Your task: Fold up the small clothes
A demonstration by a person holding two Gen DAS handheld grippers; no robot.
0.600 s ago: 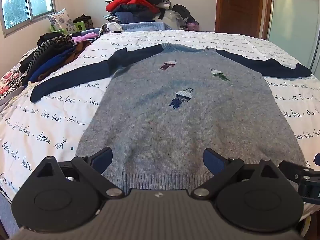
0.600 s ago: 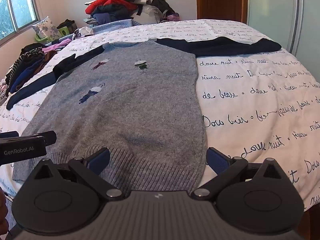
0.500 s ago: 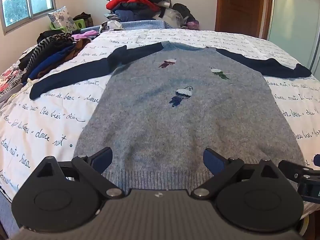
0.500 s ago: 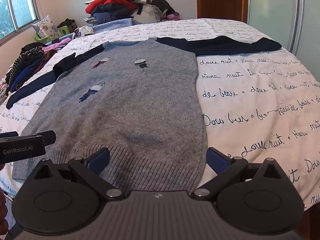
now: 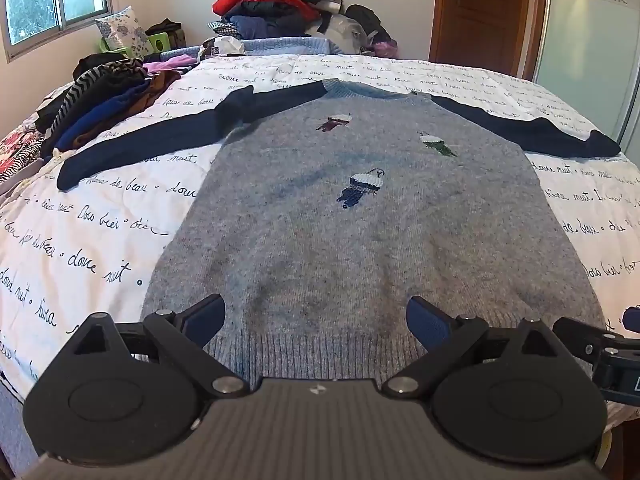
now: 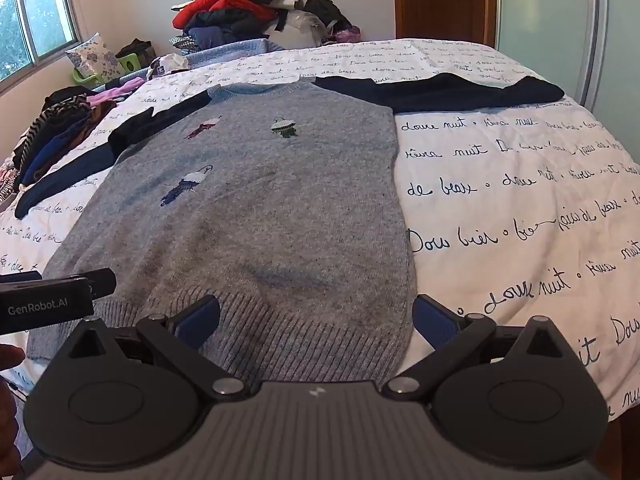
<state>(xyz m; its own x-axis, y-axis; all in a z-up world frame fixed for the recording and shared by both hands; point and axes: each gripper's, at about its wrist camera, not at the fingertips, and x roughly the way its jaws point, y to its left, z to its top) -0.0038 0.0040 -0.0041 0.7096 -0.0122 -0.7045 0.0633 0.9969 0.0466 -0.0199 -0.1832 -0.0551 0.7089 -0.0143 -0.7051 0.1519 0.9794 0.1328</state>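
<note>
Since the earlier frames both views have eased slightly forward over the hem, and the sweater sits a little lower and nearer between the fingers; nothing on the bed has shifted.

Far to the left of the left gripper's fingers (image 5: 202,316), a stack of folded clothes (image 5: 100,108) runs along the bed edge, its lower end cut off by the frame. Ahead of those fingers the grey sweater (image 5: 360,216) lies flat and face up on the white quilt with script lettering (image 5: 80,240), dark sleeves spread to both sides. Its ribbed hem passes between the fingers and disappears under the gripper body, so the lowest edge is hidden. The left gripper (image 5: 316,316) hangs released, jaws wide, pads clear of the knit. Three small embroidered figures sit beyond the fingertips, too small to make out. A heap of clothes (image 5: 288,8) rises at the far end.

In the right wrist view, the right gripper (image 6: 316,314) is likewise released and empty above the hem's right corner; the sweater's (image 6: 260,208) right edge runs just inside its right finger (image 6: 434,320). The left gripper's side (image 6: 48,304) pokes in at the far left, mostly cut off.
</note>
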